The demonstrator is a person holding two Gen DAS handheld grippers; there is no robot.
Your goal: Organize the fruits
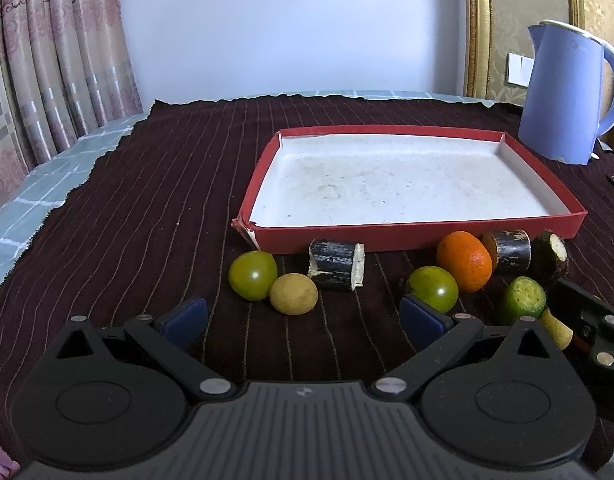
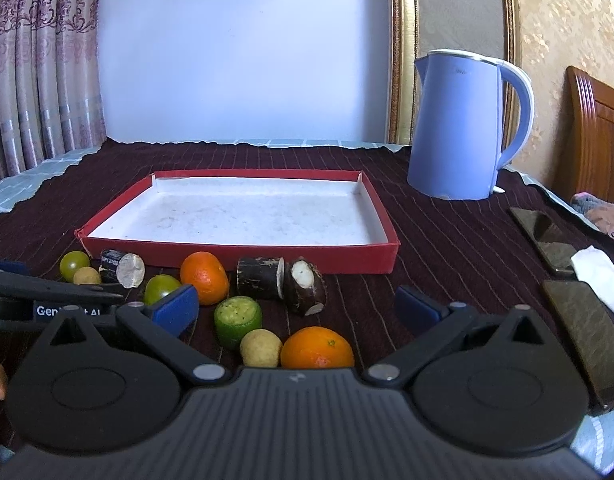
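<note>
An empty red tray with a white floor [image 1: 411,236] [image 2: 243,254] sits on the dark striped cloth. In front of it lie loose fruits: green tomatoes [image 1: 253,275] [image 1: 433,289], a yellow-brown longan [image 1: 293,294], an orange [image 1: 463,261] [image 2: 205,278], dark sugarcane pieces [image 1: 337,264] [image 2: 261,278], and a cut lime [image 1: 523,300] [image 2: 238,321]. A second orange [image 2: 317,347] and a longan [image 2: 261,348] lie close to my right gripper [image 2: 297,308], which is open and empty. My left gripper [image 1: 305,318] is open and empty, just short of the longan.
A blue kettle [image 1: 567,92] [image 2: 465,124] stands behind the tray's right corner. Two dark flat slabs [image 2: 587,336] and a white tissue [image 2: 601,280] lie at the right. Curtains hang at the left, a wall behind.
</note>
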